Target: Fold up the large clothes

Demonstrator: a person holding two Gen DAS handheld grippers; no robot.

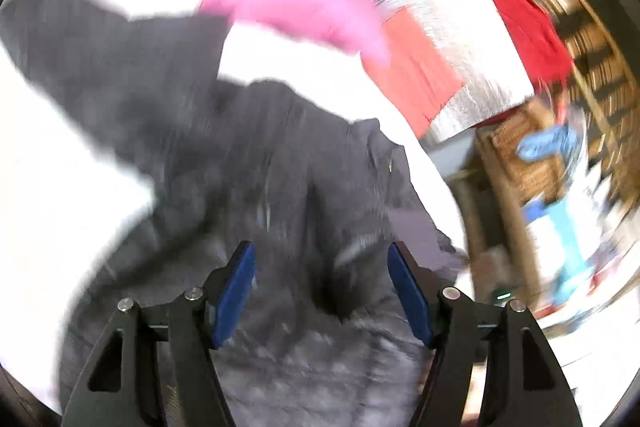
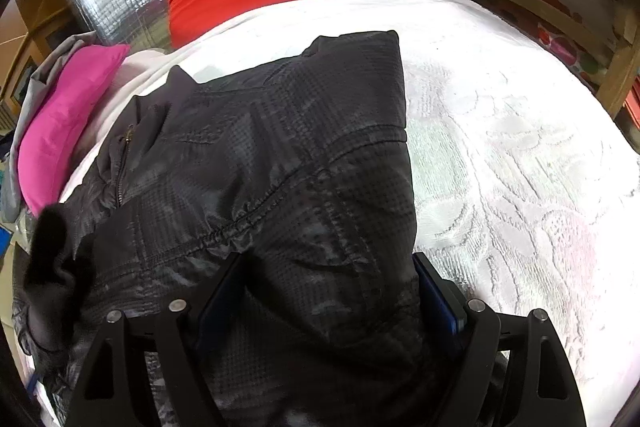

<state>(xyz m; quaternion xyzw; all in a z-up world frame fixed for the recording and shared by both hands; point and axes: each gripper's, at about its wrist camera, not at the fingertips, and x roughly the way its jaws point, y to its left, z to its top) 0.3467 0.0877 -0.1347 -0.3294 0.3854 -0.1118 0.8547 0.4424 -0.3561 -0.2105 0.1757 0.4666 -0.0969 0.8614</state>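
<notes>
On the white textured bedspread (image 2: 520,147), a dark grey checked quilted jacket (image 2: 280,155) is lying partly folded: one sleeve is doubled over the body toward twelve o'clock, while the collar end at nine o'clock is bunching loosely. The right gripper (image 2: 332,291) is straddling the cloth, its fingers spread wide; whether they pinch it I cannot tell. The left gripper (image 1: 322,291) is hovering released above the jacket in a blurred view. Further folds seem left. A pink cushion (image 2: 60,123) is sitting at ten o'clock.
</notes>
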